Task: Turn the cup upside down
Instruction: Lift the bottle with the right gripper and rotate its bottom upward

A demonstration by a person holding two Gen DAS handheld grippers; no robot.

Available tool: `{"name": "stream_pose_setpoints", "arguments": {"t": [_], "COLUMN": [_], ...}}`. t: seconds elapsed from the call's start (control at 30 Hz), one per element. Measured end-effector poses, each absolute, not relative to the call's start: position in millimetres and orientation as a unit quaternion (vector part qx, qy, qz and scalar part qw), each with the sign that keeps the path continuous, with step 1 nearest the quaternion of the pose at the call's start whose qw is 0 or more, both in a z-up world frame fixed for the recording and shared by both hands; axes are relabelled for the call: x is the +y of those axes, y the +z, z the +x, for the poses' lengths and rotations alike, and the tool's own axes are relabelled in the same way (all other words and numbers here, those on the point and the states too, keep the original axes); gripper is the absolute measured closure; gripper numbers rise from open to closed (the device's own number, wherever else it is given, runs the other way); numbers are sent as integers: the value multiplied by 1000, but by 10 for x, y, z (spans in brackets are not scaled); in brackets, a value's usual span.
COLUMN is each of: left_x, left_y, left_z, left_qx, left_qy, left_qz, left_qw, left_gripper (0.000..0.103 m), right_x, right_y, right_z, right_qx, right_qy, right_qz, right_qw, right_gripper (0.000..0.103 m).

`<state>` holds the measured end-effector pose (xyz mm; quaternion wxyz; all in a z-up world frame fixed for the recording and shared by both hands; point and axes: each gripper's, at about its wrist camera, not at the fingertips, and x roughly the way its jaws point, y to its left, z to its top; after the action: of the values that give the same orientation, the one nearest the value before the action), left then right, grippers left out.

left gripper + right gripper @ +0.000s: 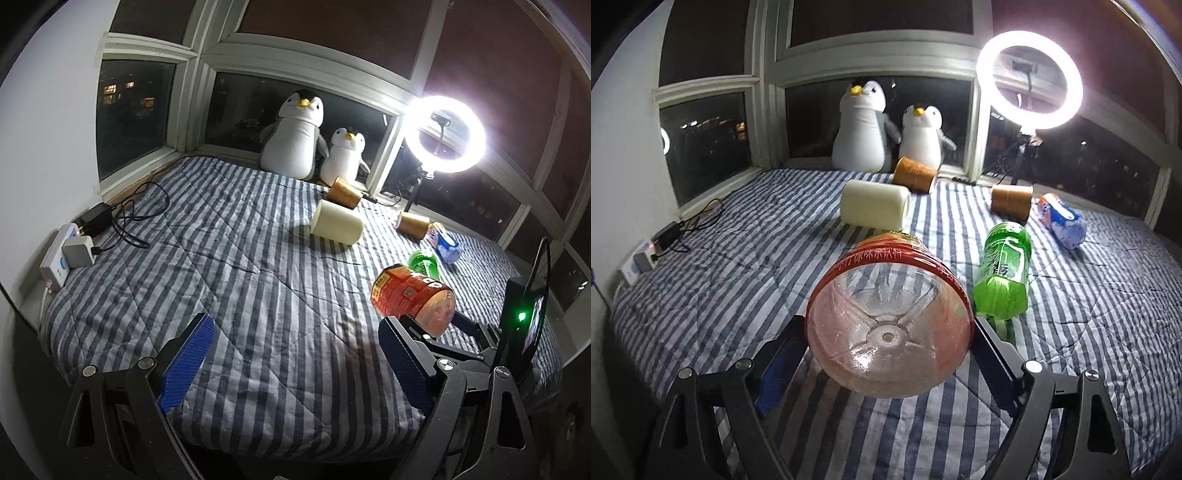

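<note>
A cream cup lies on its side on the striped bed. Two brown paper cups lie on their sides behind it: one near the penguins, one further right. My right gripper is shut on a red-labelled clear bottle, holding it by its base end above the bed, its bottom facing the camera. The bottle also shows in the left wrist view. My left gripper is open and empty over the bed's near part.
A green bottle and a blue-labelled bottle lie at the right. Two plush penguins sit by the window. A ring light stands at the back right. A power strip with chargers and cables lies at the left edge.
</note>
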<state>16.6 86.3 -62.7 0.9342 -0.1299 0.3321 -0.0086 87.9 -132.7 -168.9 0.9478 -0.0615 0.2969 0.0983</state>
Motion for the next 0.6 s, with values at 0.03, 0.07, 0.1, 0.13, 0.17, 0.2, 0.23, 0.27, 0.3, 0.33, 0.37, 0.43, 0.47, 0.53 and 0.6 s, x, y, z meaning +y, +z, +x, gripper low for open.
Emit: {"name": "stream_pose_setpoints", "arguments": {"t": [0.03, 0.07, 0.1, 0.13, 0.17, 0.2, 0.23, 0.27, 0.3, 0.33, 0.37, 0.43, 0.47, 0.53, 0.6], "left_x": [853, 841, 842, 840, 835, 835, 827, 818, 808, 798, 791, 770, 761, 764, 759], "left_y": [-625, -624, -620, -621, -625, -626, -627, -632, -637, -641, -644, -649, -651, -653, -646], "left_z": [162, 163, 164, 164, 168, 168, 169, 171, 171, 173, 177, 183, 185, 187, 184], "left_qx": [332, 331, 330, 330, 330, 330, 331, 331, 331, 332, 333, 334, 334, 334, 333], "left_qy": [-10, -12, -14, -15, -17, -19, -21, -23, -24, -27, -29, -32, -32, -33, -33], "left_qz": [-129, -130, -131, -132, -134, -135, -136, -136, -136, -136, -135, -133, -131, -130, -129], "left_qw": [934, 935, 935, 934, 934, 934, 934, 934, 933, 933, 933, 933, 933, 933, 934], "left_gripper": [10, 10, 10, 10, 10, 10, 10, 10, 10, 10, 10, 10, 10, 10, 10], "right_x": [-1343, -1355, -1368, -1385, -1393, -1399, -1407, -1423, -1437, -1451, -1460, -1488, -1496, -1500, -1489], "right_y": [-1663, -1642, -1618, -1580, -1550, -1531, -1511, -1481, -1473, -1464, -1462, -1462, -1466, -1482, -1504], "right_z": [883, 885, 882, 884, 881, 874, 871, 877, 873, 880, 881, 897, 905, 928, 958], "right_qx": [309, 317, 325, 338, 346, 352, 359, 371, 378, 390, 401, 423, 433, 447, 461], "right_qy": [104, 110, 118, 126, 128, 131, 133, 136, 138, 144, 149, 161, 165, 171, 176], "right_qz": [-61, -61, -60, -63, -68, -74, -79, -85, -87, -87, -85, -79, -78, -77, -75], "right_qw": [944, 940, 936, 931, 927, 924, 920, 915, 911, 905, 900, 888, 883, 875, 867], "right_gripper": [18, 18, 18, 18, 18, 18, 18, 18, 18, 18, 18, 18, 18, 18, 18]}}
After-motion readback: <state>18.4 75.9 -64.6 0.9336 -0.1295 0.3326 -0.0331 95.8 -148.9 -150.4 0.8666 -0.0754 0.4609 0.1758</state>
